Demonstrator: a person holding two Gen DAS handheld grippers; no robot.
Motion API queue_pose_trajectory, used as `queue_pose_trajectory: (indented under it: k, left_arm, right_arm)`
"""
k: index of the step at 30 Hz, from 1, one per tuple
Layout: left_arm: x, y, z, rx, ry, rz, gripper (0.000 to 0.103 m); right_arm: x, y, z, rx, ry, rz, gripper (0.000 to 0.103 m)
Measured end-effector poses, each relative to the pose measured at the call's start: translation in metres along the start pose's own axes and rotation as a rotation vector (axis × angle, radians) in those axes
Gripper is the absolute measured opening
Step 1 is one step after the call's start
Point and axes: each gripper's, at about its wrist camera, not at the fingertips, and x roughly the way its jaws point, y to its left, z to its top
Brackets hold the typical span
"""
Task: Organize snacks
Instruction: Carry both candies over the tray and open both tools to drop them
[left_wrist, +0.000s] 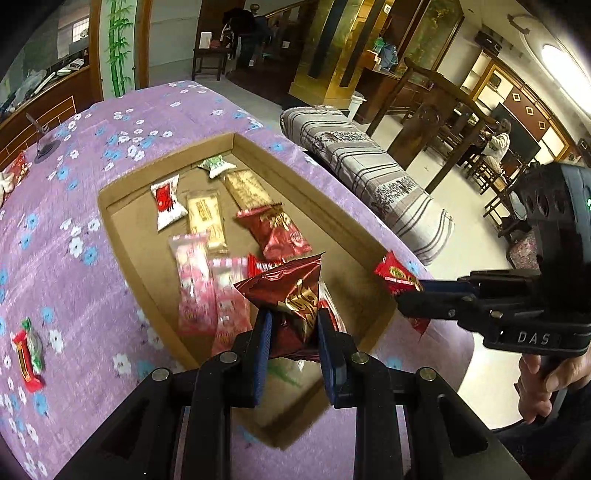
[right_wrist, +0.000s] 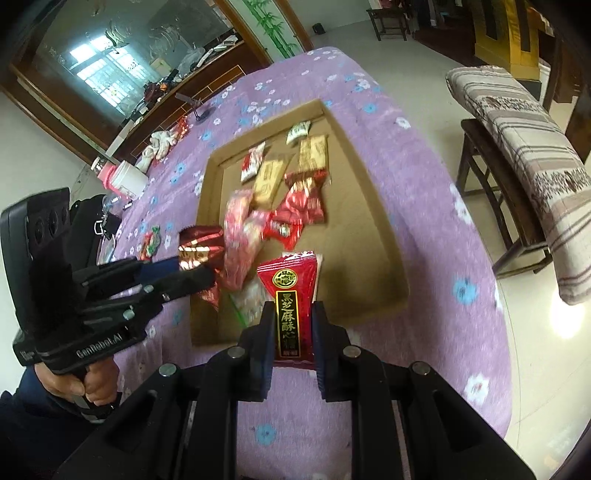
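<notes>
Loose snack (left_wrist: 27, 354) on the surface (left_wrist: 74, 280), left of the cardboard tray (left_wrist: 229, 142). Left gripper (left_wrist: 293, 332) fingers pinch a dark red packet (left_wrist: 291, 295) over the tray's near end. Right gripper (right_wrist: 293, 332) fingers pinch a red sesame packet (right_wrist: 293, 291) over the near rim. Risk: released here, the right one may land on the rim and slide outside.

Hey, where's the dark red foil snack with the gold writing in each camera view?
Left wrist: dark red foil snack low centre, clamped in the left gripper.
Right wrist: same snack at left, at that gripper's tips.
Shared landmark: cardboard tray.
</notes>
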Motion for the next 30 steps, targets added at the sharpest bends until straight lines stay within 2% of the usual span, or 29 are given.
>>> queue_pose_trajectory:
  k: [6,12,30]
  left_arm:
    - [0.012,0.016,0.02,-0.041,-0.005,0.033,0.024]
    - [0.023,0.042,0.037,-0.086,-0.014,0.066,0.024]
    - [0.052,0.119,0.063,-0.242,-0.028,0.108,0.024]
  right_arm:
    - [0.01,0.002,0.037,-0.023,-0.005,0.024,0.017]
    - [0.036,0.004,0.075,-0.013,0.028,0.048,0.017]
    - [0.101,0.019,0.149,-0.014,0.08,0.031,0.017]
